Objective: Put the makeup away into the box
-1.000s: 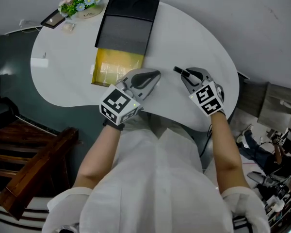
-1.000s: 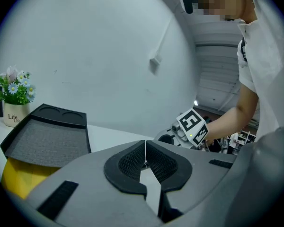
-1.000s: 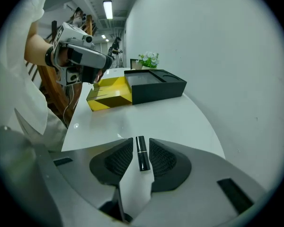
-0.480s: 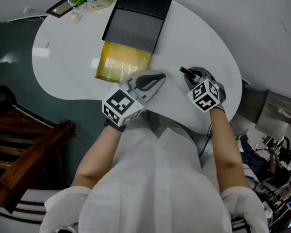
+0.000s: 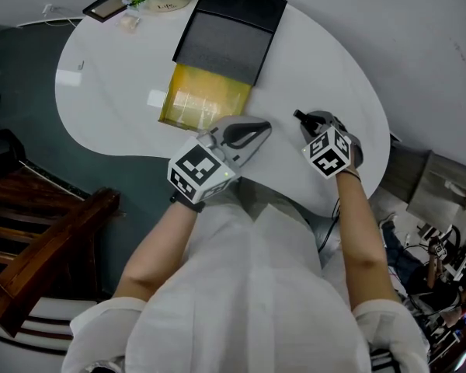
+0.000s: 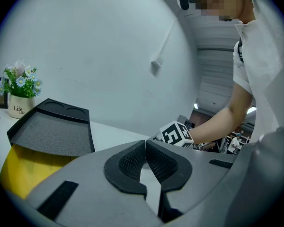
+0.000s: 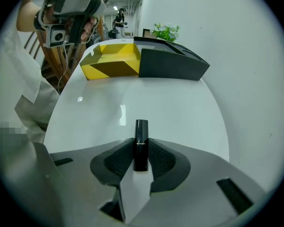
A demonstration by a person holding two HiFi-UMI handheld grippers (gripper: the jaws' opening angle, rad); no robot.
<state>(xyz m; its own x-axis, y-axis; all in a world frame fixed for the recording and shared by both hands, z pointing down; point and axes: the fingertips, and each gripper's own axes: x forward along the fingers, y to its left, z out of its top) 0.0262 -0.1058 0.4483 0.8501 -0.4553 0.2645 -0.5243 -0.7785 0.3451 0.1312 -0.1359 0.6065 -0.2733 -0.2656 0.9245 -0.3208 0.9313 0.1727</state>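
The right claw is clamped on a slim black lipstick tube. The tube's long axis runs along the claw's own line, its top end poking past the pads, over the white curved worktop. The open yellow box lies ahead and off to the left, well apart. The left claw is pinched together and empty, nearer the box.

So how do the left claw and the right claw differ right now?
The left claw is shut on nothing; the right claw is shut on a slim black lipstick tube. The left claw points roughly level toward the wall; the right claw tilts down at the white table. Both are grey with black ribbed pads.
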